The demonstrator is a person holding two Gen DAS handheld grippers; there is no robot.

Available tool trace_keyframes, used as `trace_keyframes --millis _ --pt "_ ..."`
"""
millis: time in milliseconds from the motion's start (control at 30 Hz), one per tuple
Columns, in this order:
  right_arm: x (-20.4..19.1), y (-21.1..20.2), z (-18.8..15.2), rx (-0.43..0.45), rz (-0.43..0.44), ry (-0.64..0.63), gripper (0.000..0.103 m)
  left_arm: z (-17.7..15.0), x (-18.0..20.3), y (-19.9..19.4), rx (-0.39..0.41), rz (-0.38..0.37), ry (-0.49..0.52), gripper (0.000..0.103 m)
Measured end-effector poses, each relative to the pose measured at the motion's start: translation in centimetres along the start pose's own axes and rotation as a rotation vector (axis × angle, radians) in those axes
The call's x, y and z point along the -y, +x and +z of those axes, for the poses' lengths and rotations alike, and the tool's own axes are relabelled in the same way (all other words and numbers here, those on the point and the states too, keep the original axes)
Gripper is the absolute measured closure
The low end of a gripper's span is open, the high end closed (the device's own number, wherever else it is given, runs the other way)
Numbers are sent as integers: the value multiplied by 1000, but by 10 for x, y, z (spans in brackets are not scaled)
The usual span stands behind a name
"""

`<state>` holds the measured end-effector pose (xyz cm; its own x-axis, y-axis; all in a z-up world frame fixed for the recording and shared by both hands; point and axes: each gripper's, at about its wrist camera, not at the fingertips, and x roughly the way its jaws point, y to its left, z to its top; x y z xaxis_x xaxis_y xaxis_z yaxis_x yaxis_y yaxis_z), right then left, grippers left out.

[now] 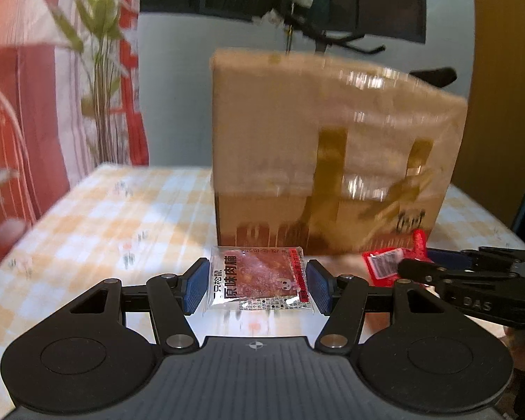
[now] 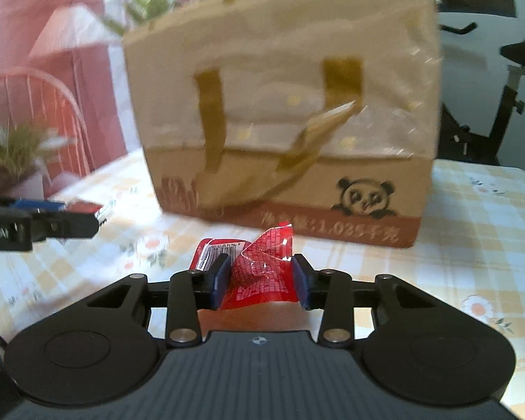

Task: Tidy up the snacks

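My left gripper [image 1: 257, 281] is shut on a clear packet of reddish-brown dried meat [image 1: 259, 280], its blue pads against the two side edges. My right gripper [image 2: 259, 274] is shut on a crumpled red snack packet [image 2: 262, 266], which buckles upward between the pads. Each gripper shows in the other's view: the right gripper [image 1: 416, 260] with the red packet [image 1: 383, 266] at the right, the left gripper [image 2: 84, 213] at the left. A tan bag [image 1: 332, 161] [image 2: 280, 122] with olive handles and a panda print stands upright just behind both packets.
A yellow-checked tablecloth [image 1: 105, 217] [image 2: 472, 231] covers the table. A potted plant [image 2: 14, 161] and a pink wire chair [image 2: 52, 105] stand at the left edge. An exercise bike [image 2: 500, 98] is behind the table at the right.
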<state>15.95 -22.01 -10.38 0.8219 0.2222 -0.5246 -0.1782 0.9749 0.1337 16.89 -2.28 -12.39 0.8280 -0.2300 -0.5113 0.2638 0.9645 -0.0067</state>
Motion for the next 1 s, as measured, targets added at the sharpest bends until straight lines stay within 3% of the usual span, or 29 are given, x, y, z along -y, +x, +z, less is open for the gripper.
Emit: trace_keyframes --millis 300,467,567,767,1000 --pt "8 -45 62 217 -5 -11 62 73 16 -20 187 -87 39 40" --pt "15 -53 108 317 -20 -35 62 119 18 -8 232 -143 -28 40" --pt "25 -50 134 347 -27 -29 62 143 20 9 245 -139 -40 40" --pt "42 -20 174 315 -82 -69 62 179 32 51 216 -145 -12 40" --pt "60 11 176 193 -127 -52 60 193 58 94 154 -145 49 35"
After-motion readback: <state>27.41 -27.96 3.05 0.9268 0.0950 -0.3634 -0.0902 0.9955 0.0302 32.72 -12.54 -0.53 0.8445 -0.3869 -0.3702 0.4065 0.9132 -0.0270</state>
